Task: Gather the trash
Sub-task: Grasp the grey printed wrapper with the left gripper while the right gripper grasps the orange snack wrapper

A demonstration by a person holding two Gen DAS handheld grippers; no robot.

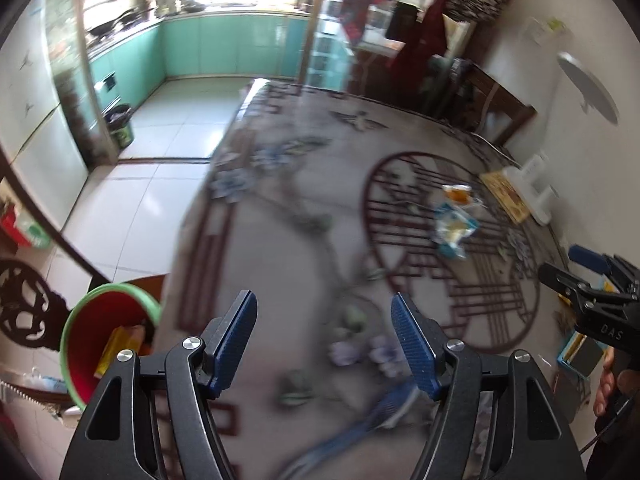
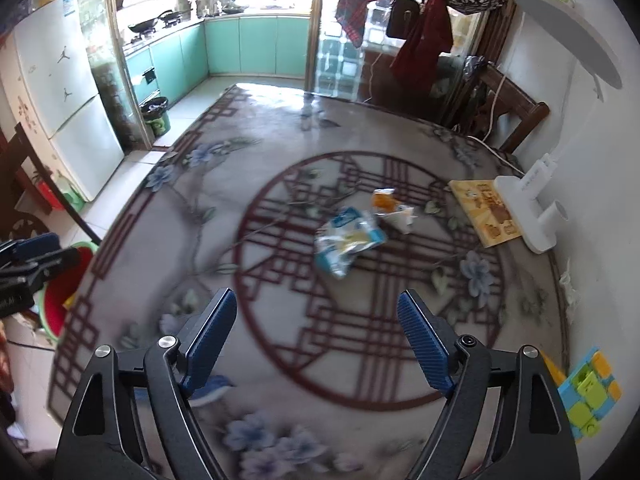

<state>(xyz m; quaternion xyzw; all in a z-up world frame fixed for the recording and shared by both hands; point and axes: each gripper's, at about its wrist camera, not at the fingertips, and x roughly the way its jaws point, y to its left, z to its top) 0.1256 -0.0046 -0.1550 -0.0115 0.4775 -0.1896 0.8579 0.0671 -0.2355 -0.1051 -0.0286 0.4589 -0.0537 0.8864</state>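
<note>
Crumpled trash lies on the patterned table point(image 2: 280, 344): a blue-and-white wrapper point(image 2: 348, 240), an orange packet point(image 2: 383, 200) and a small white scrap point(image 2: 405, 218). In the left wrist view the wrapper point(image 1: 454, 230) and orange packet point(image 1: 458, 193) sit far right of centre. My right gripper point(image 2: 316, 332) hangs open and empty above the table, short of the trash. My left gripper point(image 1: 324, 336) is open and empty too, over the table's left part. Beside the table's left edge stands a red bin with a green rim point(image 1: 120, 289), with a yellow item inside it.
A yellow book point(image 2: 484, 212) and a white lamp base point(image 2: 528, 208) lie at the table's right edge by the wall. A colourful block toy point(image 2: 588, 396) sits near right. A wooden chair point(image 2: 516, 112) stands behind the table. A black waste bin point(image 2: 156, 114) stands in the kitchen doorway.
</note>
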